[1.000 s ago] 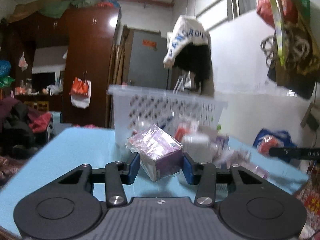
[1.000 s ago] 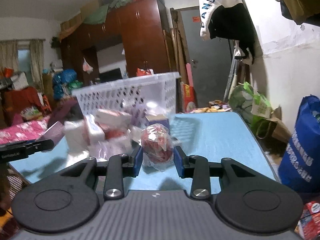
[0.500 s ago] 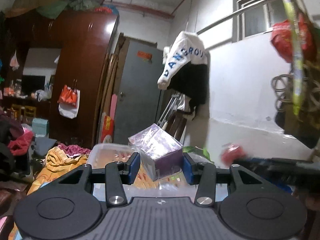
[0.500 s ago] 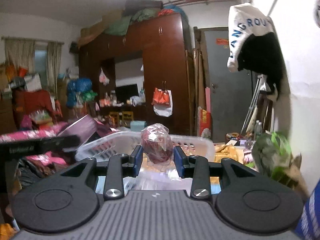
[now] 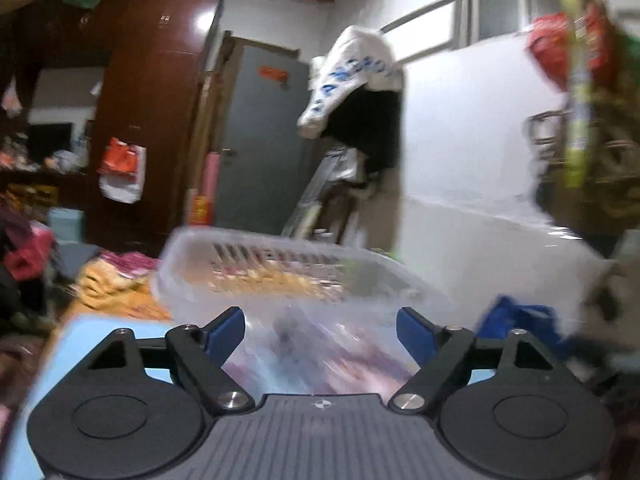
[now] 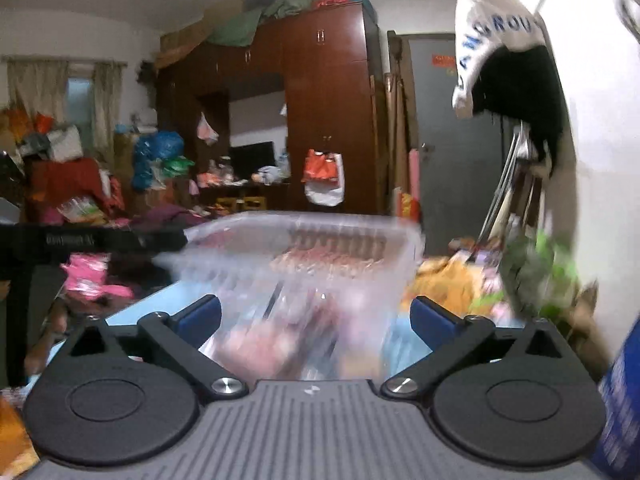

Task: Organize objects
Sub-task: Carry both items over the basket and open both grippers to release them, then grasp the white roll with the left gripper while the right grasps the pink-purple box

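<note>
Basket [image 5: 280, 264] blurred ahead, left tool [image 5: 320, 330] and right tool [image 6: 316, 318] opening wide, seemingly empty

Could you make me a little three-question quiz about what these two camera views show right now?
1. True or false: the left hand-held gripper is clamped on a purple box.
2. What stands just ahead of both grippers? A) a white slotted basket B) a metal pot C) a glass jar
3. Fill in: the tabletop under the basket is light ____.

Key:
1. False: its jaws are opening and the pads press on nothing.
2. A. The right hand-held gripper faces it too, jaws opening.
3. Blue.
</note>
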Demonstrator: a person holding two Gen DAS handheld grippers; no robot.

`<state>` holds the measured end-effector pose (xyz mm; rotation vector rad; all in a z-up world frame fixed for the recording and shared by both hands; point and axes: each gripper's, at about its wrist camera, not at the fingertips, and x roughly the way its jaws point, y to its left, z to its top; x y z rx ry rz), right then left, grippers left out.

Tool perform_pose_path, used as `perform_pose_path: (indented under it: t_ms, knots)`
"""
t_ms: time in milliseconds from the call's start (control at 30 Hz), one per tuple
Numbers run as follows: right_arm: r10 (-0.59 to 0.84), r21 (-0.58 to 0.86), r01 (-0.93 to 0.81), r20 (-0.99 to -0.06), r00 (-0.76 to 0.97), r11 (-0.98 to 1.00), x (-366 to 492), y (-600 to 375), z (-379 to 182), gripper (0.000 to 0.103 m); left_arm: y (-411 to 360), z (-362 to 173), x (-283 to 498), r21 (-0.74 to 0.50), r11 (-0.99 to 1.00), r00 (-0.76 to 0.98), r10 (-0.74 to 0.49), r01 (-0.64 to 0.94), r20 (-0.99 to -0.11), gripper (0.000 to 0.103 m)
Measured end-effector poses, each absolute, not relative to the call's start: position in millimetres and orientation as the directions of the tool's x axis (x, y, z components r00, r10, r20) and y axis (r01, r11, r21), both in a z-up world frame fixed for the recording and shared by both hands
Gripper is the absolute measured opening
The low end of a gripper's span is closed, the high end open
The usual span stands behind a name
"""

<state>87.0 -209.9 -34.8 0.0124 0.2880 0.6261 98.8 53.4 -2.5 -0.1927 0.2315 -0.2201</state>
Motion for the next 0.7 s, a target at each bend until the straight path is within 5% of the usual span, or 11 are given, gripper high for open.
perform_pose_path:
  t_ms: [167, 333, 467, 600, 667, 700]
  knots:
    - [0.616, 0.163, -0.595, -0.249, 0.747, 0.787, 40, -228, -91, 0.102, 36, -49, 51, -0.19, 0.957, 0.944, -0.256, 0.218, -0.207, 0.089]
    - [0.584, 0.083, -0.586, -0.268, 0.766, 0.806, 43, -218, -93, 0.091, 34, -61, 62, -0.201, 0.957, 0.936, -0.256, 0.209, -0.244, 0.089]
    - [0.607, 0.131, -0.599, -0.304, 0.734, 0.79, 52, -216, -100, 0.065, 26, -65, 64, -0.167, 0.963, 0.932, -0.25, 0.211, -0.264, 0.089]
    - [0.615, 0.123, -0.611, -0.312, 0.724, 0.782, 48, -211, -105, 0.057, 20, -67, 69, -0.16, 0.964, 0.93, -0.25, 0.213, -0.268, 0.088]
    - [0.624, 0.135, -0.617, -0.306, 0.719, 0.776, 42, -212, -107, 0.054, 11, -68, 72, -0.144, 0.967, 0.93, -0.242, 0.209, -0.278, 0.083]
    - [0.626, 0.132, -0.619, -0.306, 0.718, 0.774, 41, -212, -107, 0.053, 9, -70, 74, -0.135, 0.97, 0.929, -0.234, 0.202, -0.286, 0.072]
